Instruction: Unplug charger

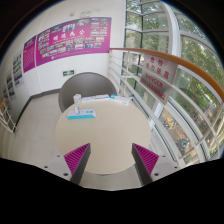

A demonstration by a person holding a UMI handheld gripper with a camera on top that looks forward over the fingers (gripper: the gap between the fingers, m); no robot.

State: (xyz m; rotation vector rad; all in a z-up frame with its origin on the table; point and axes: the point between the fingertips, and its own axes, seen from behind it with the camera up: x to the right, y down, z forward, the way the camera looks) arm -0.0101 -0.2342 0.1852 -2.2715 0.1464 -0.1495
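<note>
Charger [83, 113] sits at the far edge of the round table [100, 140], well beyond the fingertips: a small white block with what looks like a blue part, next to a pale object just right of it that I can't identify. Gripper [111, 159] is spread, magenta pads [78, 156] facing each other over bare tabletop, nothing between them. Handling guess: light rigid plastic body, smooth and a bit slippery, so pinch across the two flat sides of the housing, not the cable. Cable would be soft and just stretch or slip; pulling on it risks the strain relief. If the thing it plugs into is loose on the table, it will probably drag along with the pull, since nothing appears to be pinning it down. Hard to resolve: which part is plug and which is socket or power strip, whether any cable runs off it, and which way the prongs point, so pull direction is unknown from here. Grey chair [78, 92] stands just behind the table on the far side, its lower part cut off by the table edge. Posters [72, 40] on the far wall, windows [165, 80] and a wooden handrail [160, 58] to the right; text on the posters is unreadable.
</note>
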